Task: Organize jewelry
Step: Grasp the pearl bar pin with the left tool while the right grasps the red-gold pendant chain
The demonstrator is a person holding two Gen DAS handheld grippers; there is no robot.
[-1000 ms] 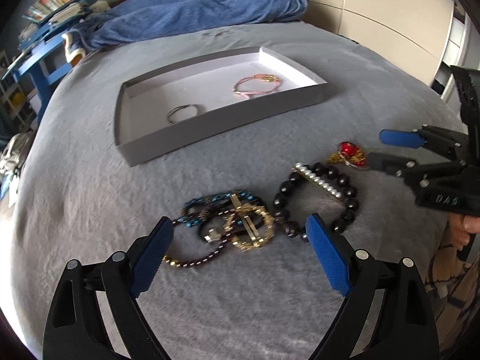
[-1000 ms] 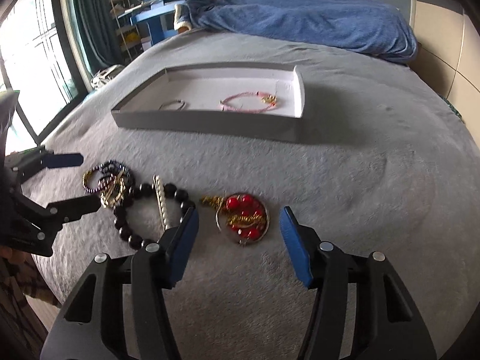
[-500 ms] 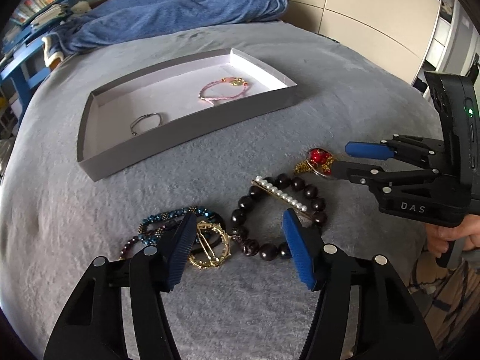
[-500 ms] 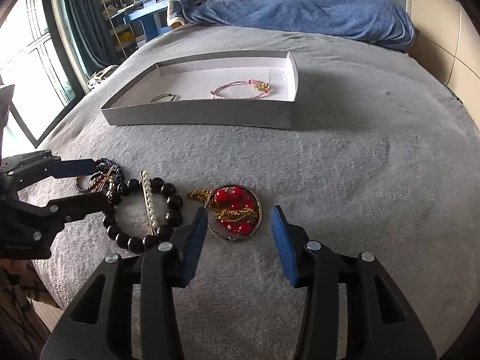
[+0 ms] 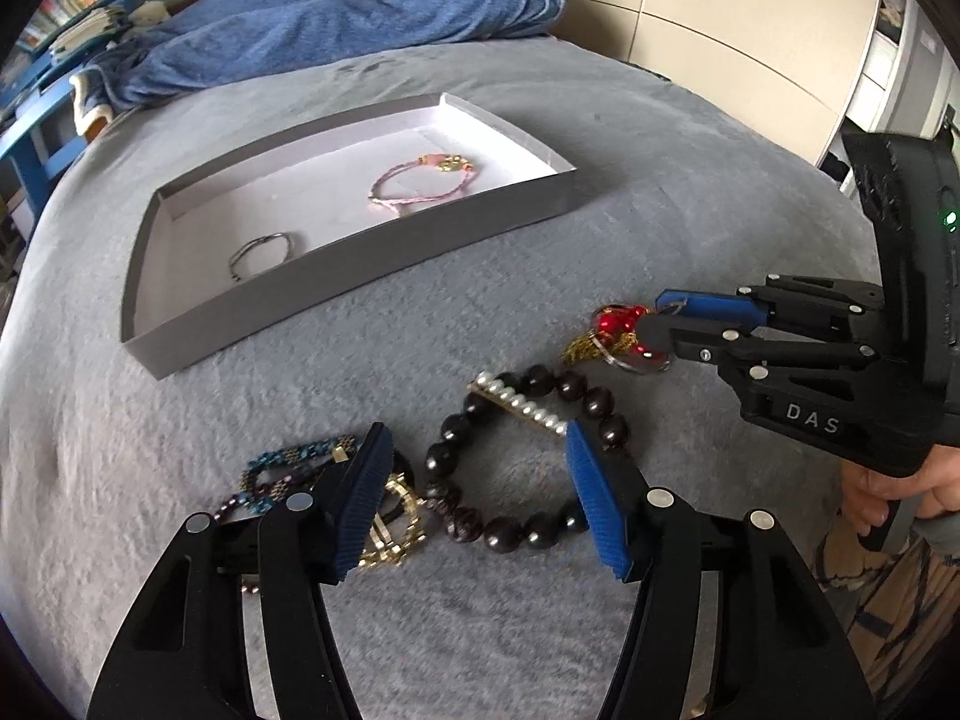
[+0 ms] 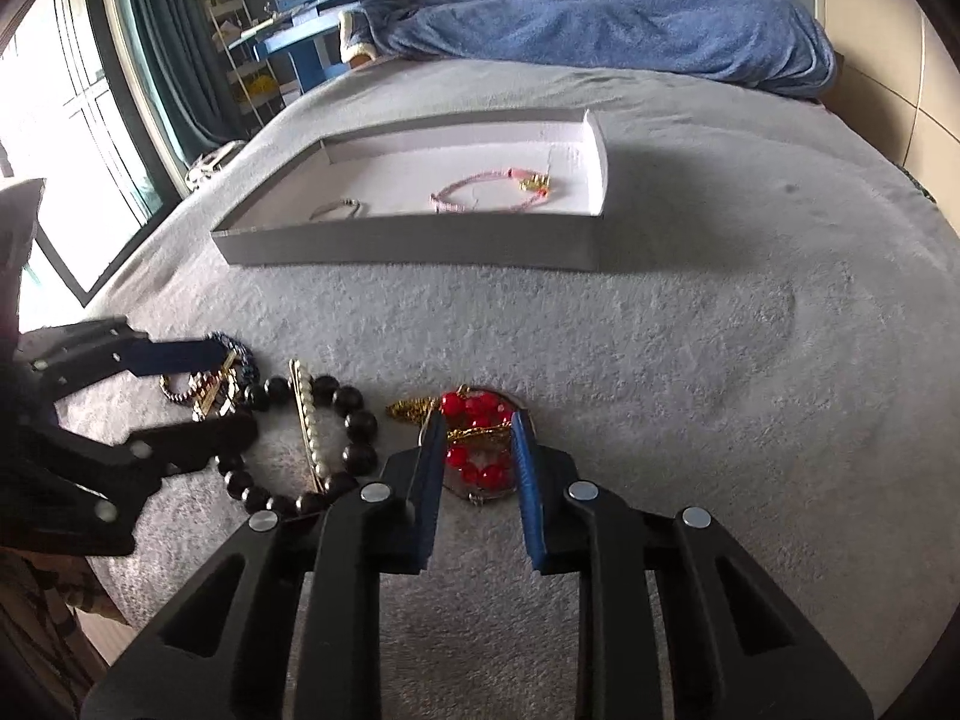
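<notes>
Left wrist view: left gripper [image 5: 474,492] hangs low over the dark bead bracelet [image 5: 528,456] on the bed [image 5: 660,180], fingers wide apart and holding nothing, lined up to straddle it. A second ago it sat over the gold-and-blue bracelet pile [image 5: 324,480], fingers wider. Grey tray [image 5: 360,258] beyond already holds the pink bracelet [image 5: 420,186] and a thin ring [image 5: 261,252].

Right wrist view: right gripper [image 6: 477,450] has its fingers narrowed around the red bead pendant [image 6: 480,438], apparently touching its rim; firm grip can't be confirmed. Earlier they stood well apart, short of it.
</notes>
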